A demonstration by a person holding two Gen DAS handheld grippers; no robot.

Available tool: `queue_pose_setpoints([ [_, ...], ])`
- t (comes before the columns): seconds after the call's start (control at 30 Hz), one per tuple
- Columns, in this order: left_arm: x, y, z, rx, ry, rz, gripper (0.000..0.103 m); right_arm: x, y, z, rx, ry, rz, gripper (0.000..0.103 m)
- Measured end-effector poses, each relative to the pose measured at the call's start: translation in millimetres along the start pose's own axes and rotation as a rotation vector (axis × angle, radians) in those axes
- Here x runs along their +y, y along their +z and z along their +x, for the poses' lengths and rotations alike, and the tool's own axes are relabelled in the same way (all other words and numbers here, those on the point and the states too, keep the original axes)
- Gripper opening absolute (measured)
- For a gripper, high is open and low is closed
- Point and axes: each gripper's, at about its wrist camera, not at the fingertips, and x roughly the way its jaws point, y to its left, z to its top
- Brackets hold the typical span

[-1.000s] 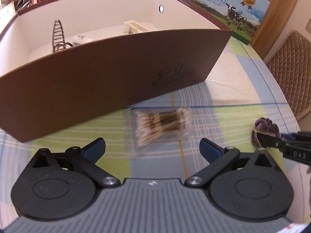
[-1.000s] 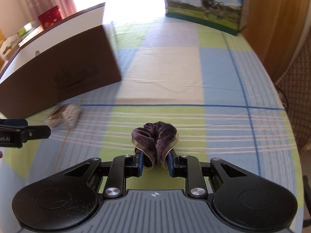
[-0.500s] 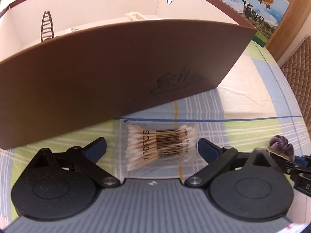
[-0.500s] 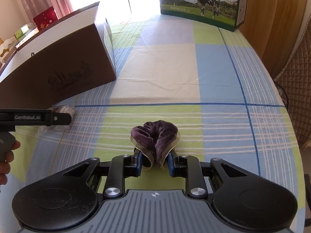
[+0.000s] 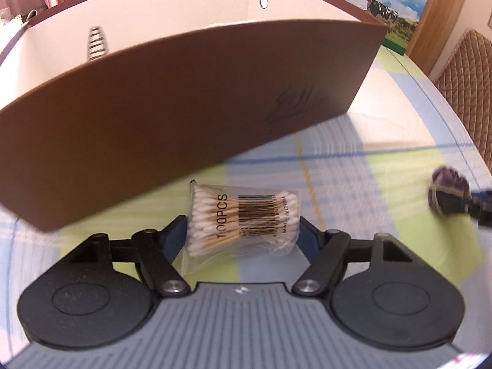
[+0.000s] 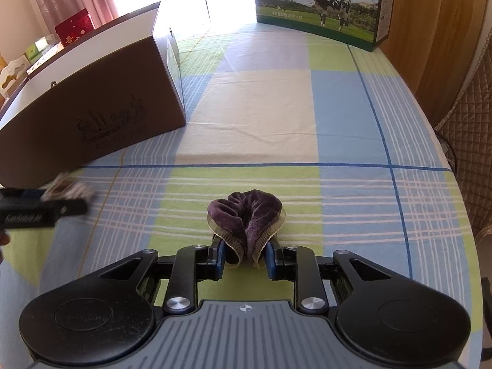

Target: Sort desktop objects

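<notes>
A clear pack of cotton swabs marked 100PCS sits between the blue pads of my left gripper, whose jaws are closing, with the pads against its two ends. The pack looks sharp while the cloth behind it smears. It hangs just in front of the brown box, which is white inside. My right gripper is shut on a purple velvet scrunchie just above the checked tablecloth. In the right wrist view the left gripper and the pack show blurred at the far left.
The open brown box holds a dark spiral item and pale things. A milk carton case stands at the table's far end. A quilted chair and a wooden panel border the table's right edge.
My left gripper came down over the swab pack and its jaws narrowed onto the pack's ends. The right gripper stayed where it was, still holding the scrunchie.
</notes>
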Motion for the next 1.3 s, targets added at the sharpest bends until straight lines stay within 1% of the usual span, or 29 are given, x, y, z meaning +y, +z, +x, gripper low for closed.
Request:
queue_pose_setpoints([
  [0.13,19,-30,-21,0.004,0.025,0.010,0.071,2,-1,-1,0.001,0.009,-0.015,0.022],
  [0.27,27,-58,-45,0.020,0.059,0.027,0.072,7,-4,-2,0.008,0.032,-0.046,0.022],
  [0.37,32,-70,-54,0.023,0.077,0.028,0.077,13,-7,-2,0.018,0.072,-0.075,0.022],
  [0.4,33,-72,-56,0.019,0.074,0.025,0.081,15,-7,-2,0.018,0.073,-0.088,0.029],
  [0.43,34,-72,-57,0.013,0.068,0.021,0.084,18,-7,-1,0.019,0.074,-0.095,0.046],
  [0.47,33,-72,-57,0.007,0.064,0.014,0.085,19,-7,0,0.021,0.081,-0.091,0.058],
  [0.5,32,-69,-56,0.002,0.057,0.005,0.087,21,-7,-1,0.014,0.085,-0.087,0.073],
  [0.53,33,-67,-55,0.001,0.050,-0.003,0.088,22,-6,-1,0.004,0.088,-0.089,0.075],
  [0.6,32,-61,-49,0.005,0.035,-0.022,0.088,25,-5,0,0.002,0.094,-0.095,0.075],
  [0.7,33,-55,-44,0.010,0.022,-0.035,0.087,27,-2,2,-0.003,0.081,-0.084,0.075],
  [0.8,31,-54,-43,0.014,0.017,-0.029,0.081,22,3,4,-0.013,0.065,-0.044,0.075],
  [0.93,33,-56,-43,0.004,0.014,-0.031,0.078,17,8,3,-0.032,0.057,-0.019,0.074],
  [0.97,33,-56,-43,0.002,0.011,-0.035,0.077,17,9,4,-0.031,0.048,-0.024,0.072],
  [1.0,34,-56,-43,0.000,0.009,-0.038,0.076,18,9,5,-0.029,0.038,-0.032,0.058],
  [1.03,34,-56,-43,-0.002,0.009,-0.040,0.075,18,9,7,-0.019,0.032,-0.039,0.047],
  [1.1,34,-57,-45,-0.011,0.004,-0.035,0.071,19,8,9,-0.012,0.007,-0.055,0.041],
  [1.13,34,-58,-47,-0.016,0.005,-0.029,0.070,20,7,8,-0.014,0.008,-0.064,0.036],
  [1.23,34,-60,-50,-0.015,0.010,-0.018,0.069,21,4,7,-0.013,0.012,-0.072,0.030],
  [1.3,34,-61,-52,-0.014,0.014,-0.015,0.069,22,2,5,-0.016,0.012,-0.081,0.028],
])
